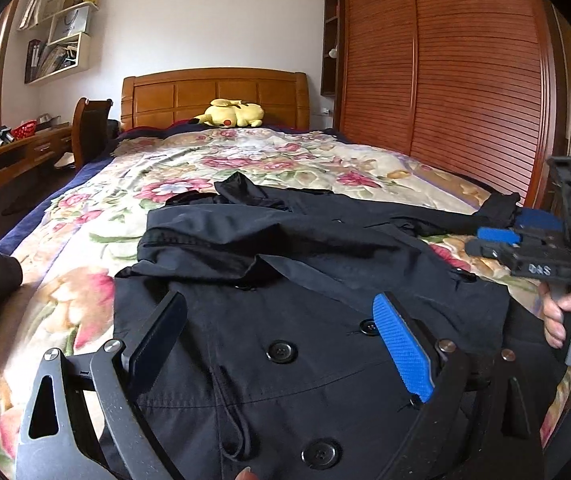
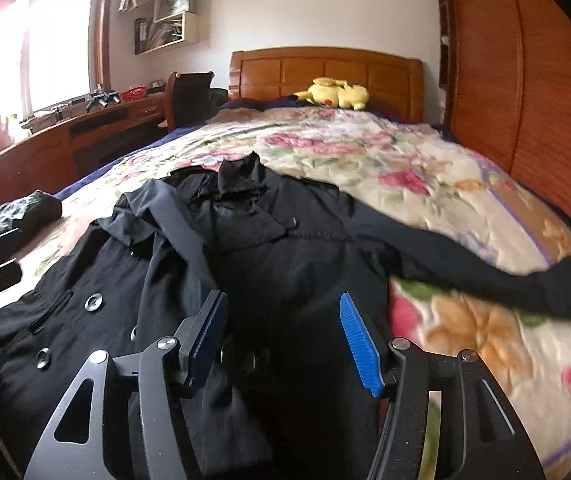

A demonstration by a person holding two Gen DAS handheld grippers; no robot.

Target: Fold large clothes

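A black double-breasted fabric coat (image 1: 285,280) lay spread on the bed's floral quilt (image 1: 157,168). The left hand-held gripper (image 1: 285,340) and right hand-held gripper (image 2: 283,332) hovered over it, jaws apart, nothing clamped.

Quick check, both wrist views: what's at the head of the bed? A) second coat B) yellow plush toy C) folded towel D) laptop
B: a yellow plush toy lies against the wooden headboard, well beyond the black coat spread on the floral bedspread.
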